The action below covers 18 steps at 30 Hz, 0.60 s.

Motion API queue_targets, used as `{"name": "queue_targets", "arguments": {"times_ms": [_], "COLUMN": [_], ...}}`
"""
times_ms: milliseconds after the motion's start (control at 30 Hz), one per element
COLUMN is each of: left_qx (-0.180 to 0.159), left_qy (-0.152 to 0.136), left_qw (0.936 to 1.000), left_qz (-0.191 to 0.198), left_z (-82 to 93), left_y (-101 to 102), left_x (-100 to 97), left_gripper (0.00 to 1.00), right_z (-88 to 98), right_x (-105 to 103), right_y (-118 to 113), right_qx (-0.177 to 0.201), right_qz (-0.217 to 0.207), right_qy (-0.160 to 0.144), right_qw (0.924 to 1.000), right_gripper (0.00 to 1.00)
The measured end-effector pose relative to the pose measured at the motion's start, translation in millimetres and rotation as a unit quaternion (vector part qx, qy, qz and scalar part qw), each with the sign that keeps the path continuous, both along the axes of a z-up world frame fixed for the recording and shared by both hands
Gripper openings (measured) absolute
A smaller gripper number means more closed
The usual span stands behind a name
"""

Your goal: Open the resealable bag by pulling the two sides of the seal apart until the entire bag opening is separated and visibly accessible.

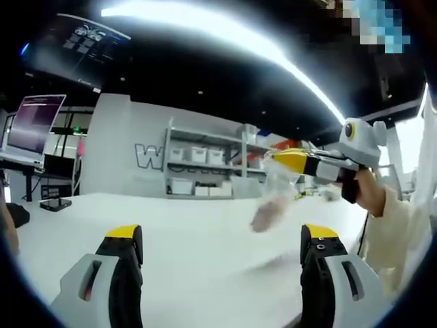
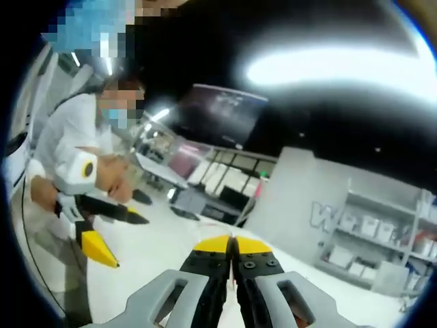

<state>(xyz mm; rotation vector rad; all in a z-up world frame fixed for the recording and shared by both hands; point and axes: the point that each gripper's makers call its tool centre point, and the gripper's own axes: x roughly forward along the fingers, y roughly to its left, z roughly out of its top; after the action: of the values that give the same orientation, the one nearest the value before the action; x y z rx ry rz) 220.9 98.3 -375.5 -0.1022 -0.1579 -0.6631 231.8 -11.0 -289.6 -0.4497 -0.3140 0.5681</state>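
The left gripper (image 1: 222, 249) has its two yellow-tipped jaws spread wide, with nothing between them; beneath them lies the bare white table (image 1: 191, 225). In the right gripper view that same gripper (image 2: 116, 239) shows at the left, held in a person's hand (image 2: 113, 179), its two jaws parted in a V.

The right gripper (image 2: 233, 247) has its two jaws pressed together, yellow tips meeting. In its own view nothing can be made out between the tips. In the left gripper view this gripper (image 1: 283, 159) comes in from the right, held by a hand (image 1: 372, 191) with a pale sleeve (image 1: 399, 232), and its closed yellow tip pinches the top edge of the one bag (image 1: 273, 195).

The bag is clear and blurred; it hangs from that tip above the table, not touching the surface, with something brownish gathered in its lower part. Whether its seal is parted cannot be told from the blur.

Farther out, one small dark device (image 1: 54, 203) lies at the table's far left edge. One lit monitor (image 1: 35, 123) stands at the left. Against the grey wall stands one shelf unit (image 1: 201, 164) holding white bins, too small to count surely. A long ceiling light (image 1: 225, 34) arcs overhead.
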Motion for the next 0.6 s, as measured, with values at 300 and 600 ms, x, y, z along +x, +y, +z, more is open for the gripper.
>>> {"name": "queue_targets", "arguments": {"times_ms": [300,600], "left_qx": [0.006,0.011], "left_qy": [0.009,0.01], "left_qw": [0.9999,0.9999], "left_qz": [0.004,0.006], "left_z": [-3.8,-4.7], "left_y": [2,1], "left_x": [-0.5,-0.5], "left_gripper": [0.94,0.94], "right_z": [3.6,4.5], "right_x": [15,23], "right_y": [-1,-4], "right_qx": [-0.015,-0.017], "right_qz": [-0.002,-0.006], "right_qy": [-0.003,0.003], "right_qw": [0.9999,0.9998], "right_gripper": [0.0,0.0]}}
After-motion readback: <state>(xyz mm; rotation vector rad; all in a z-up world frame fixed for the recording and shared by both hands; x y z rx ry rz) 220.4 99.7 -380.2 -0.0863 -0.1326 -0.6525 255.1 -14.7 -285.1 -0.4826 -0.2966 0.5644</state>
